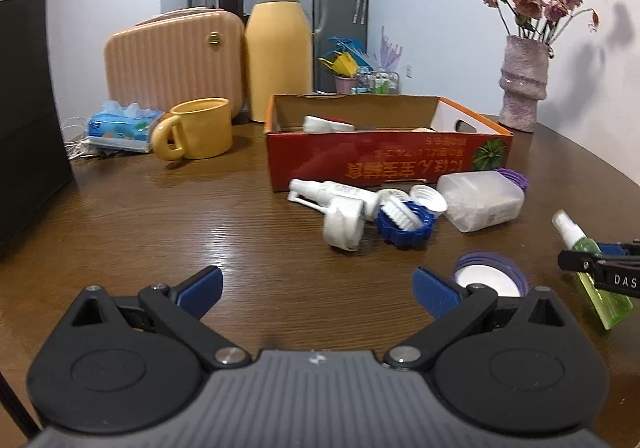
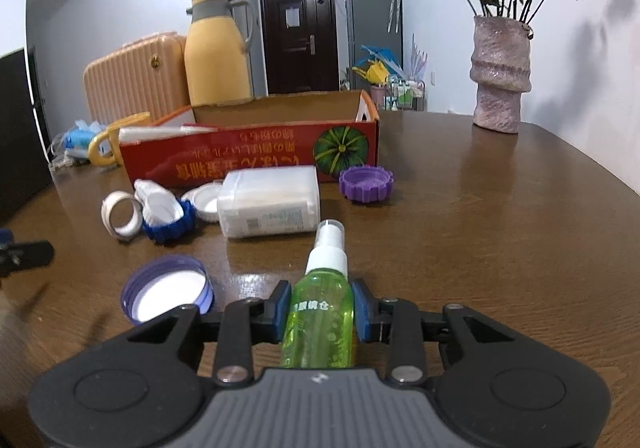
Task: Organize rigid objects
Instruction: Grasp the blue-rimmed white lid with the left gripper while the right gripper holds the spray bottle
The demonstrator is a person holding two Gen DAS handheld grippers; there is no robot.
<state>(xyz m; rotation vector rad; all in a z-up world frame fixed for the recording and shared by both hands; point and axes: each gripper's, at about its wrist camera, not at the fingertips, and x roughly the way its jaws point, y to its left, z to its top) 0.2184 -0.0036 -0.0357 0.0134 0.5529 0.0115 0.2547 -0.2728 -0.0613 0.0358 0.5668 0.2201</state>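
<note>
My right gripper (image 2: 320, 310) is shut on a green spray bottle (image 2: 319, 322), nozzle pointing forward; it also shows in the left wrist view (image 1: 592, 272). My left gripper (image 1: 318, 288) is open and empty above the table. A purple-rimmed lid (image 1: 490, 276) lies by its right finger, also seen in the right wrist view (image 2: 168, 288). Ahead lie a white spray bottle (image 1: 340, 193), a blue cap with a white brush (image 1: 404, 224), a clear plastic box (image 2: 270, 201) and a purple cap (image 2: 366, 183). A red cardboard box (image 1: 384, 163) holds a few items.
A yellow mug (image 1: 200, 129), tissue pack (image 1: 120, 125), peach case (image 1: 172, 55) and yellow thermos (image 1: 278, 47) stand at the back left. A pink vase with dried roses (image 1: 522, 87) stands back right. A dark block (image 1: 28, 119) is at the left.
</note>
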